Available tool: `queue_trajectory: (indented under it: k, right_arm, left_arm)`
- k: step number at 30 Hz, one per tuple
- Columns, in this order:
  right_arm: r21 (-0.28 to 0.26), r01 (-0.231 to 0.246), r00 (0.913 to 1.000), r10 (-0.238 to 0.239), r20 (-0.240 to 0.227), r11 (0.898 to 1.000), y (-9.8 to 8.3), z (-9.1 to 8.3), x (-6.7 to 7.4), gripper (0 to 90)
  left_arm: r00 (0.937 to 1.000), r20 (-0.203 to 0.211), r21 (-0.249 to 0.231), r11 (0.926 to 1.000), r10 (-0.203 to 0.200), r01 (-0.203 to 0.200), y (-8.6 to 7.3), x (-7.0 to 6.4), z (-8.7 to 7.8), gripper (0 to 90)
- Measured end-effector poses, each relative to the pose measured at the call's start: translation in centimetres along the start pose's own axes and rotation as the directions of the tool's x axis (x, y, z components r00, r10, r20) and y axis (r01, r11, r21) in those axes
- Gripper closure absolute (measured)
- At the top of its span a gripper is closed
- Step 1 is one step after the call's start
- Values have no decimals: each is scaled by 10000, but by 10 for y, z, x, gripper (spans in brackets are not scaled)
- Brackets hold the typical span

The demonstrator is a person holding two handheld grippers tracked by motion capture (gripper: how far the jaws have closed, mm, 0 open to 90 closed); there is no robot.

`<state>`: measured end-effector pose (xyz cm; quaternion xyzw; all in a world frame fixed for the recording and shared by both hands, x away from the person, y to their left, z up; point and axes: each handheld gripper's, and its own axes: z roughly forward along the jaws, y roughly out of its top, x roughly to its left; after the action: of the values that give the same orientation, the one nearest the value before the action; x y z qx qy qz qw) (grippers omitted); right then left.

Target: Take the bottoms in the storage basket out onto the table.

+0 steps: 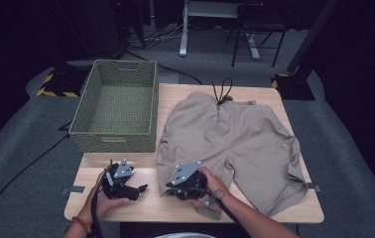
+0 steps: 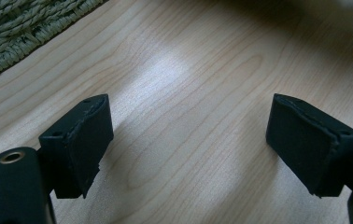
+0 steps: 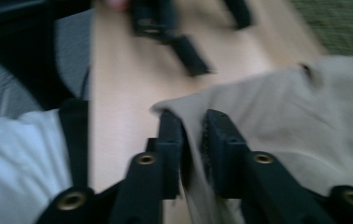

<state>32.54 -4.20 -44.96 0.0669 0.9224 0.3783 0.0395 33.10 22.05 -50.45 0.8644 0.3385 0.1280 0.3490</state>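
1. The shorts (image 1: 237, 141) lie spread flat on the right half of the desk (image 1: 141, 206), waistband away from the person, legs toward them. The cloth is a soft beige weave with shallow wrinkles.
2. A dark drawstring (image 1: 221, 91) loops out from the waistband onto the far edge of the desk.
3. The right tongs (image 3: 191, 140) are clamped on the hem of the shorts' left leg near the desk's near edge; a thin fold of beige cloth sits between the two black padded jaws. This view is blurred.
4. The left tongs (image 2: 188, 140) stand wide apart over bare desk, with nothing between the jaws. Their pads are blocky, matte black, with stitched-looking edges.
5. In the high view the left tongs (image 1: 137, 189) rest low on the desk just left of the shorts, held in the left hand (image 1: 107, 201).
6. The desk is pale wood with long flowing grain.
7. The basket (image 1: 117, 136) is rectangular, woven of greenish fibre, and sits at the desk's far left, just beside the shorts.
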Motion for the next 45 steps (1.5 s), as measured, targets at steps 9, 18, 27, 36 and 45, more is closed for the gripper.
queue_trajectory:
  k: [9,18,27,36,45]
  right_arm:
    - [-885,271,9981,-318,-522,9957,5,-14,24,369]
    - [-1392,-1043,9014,1528,4052,9847,-81,-141,-24,426]
    - [-1675,-5038,5538,4656,6903,8475,-237,-238,-59,471]
    - [-1064,-6034,5783,5256,6239,7903,-283,-228,-58,735]
    - [-1261,-4904,6996,4758,5331,8623,-234,-207,-34,722]
  left_arm:
    - [9981,504,-47,9993,-356,358,4,-2,-5,182]
    - [9875,952,-1112,9871,1258,-1150,43,-43,-17,205]
    - [9611,2054,-180,9826,1848,-1851,60,-57,23,351]
    - [9623,1922,501,9773,1927,-2057,49,-50,32,406]
    - [9720,1678,334,9844,1646,-1725,34,-34,20,442]
